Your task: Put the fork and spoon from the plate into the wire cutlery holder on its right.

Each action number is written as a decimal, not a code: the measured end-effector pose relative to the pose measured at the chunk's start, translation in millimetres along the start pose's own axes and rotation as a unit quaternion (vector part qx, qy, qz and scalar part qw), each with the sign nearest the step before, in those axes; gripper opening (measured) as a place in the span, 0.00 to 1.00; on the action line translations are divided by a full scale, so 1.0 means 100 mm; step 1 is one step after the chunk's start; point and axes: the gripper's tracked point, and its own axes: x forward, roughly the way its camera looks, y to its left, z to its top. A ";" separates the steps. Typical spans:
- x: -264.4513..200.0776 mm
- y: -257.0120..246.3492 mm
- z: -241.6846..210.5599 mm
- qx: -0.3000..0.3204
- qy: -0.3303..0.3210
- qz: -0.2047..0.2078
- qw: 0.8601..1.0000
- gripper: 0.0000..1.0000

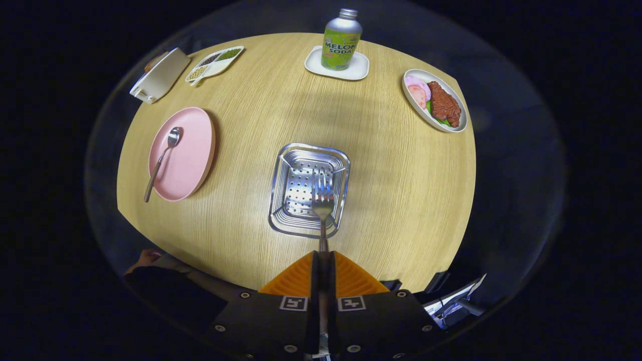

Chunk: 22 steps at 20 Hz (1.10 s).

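My gripper (pixel 323 255) is shut on the handle of a metal fork (pixel 322 195). The fork points straight ahead of the fingers, tines out, and hangs above the open top of the metal cutlery holder (pixel 281 200), which I look into from high up. Left of the holder lies a pink plate (pixel 193 150) on the wooden table. A metal spoon (pixel 161 160) rests on the plate, bowl toward the far side, with its handle sticking out over the plate's near rim.
A round wooden table (pixel 401 200) carries a soda bottle (pixel 341 39) on a white coaster at the far side, a plate of meat (pixel 435 100) at the far right, and a divided snack dish (pixel 214 62) and a white box (pixel 160 75) at the far left.
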 end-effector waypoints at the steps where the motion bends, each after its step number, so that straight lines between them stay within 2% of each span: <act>1: 0.01 -0.01 0.04 0.005 -0.003 0.000 1.000 0.08; 10: -0.04 0.11 0.22 0.042 -0.055 0.020 0.997 0.11; 14: -0.15 0.10 0.35 0.050 -0.116 0.021 0.992 0.11; 18: -0.45 0.17 0.65 0.069 -0.220 0.031 0.973 0.12; 22: -0.77 0.35 0.89 0.073 -0.318 0.029 0.945 0.14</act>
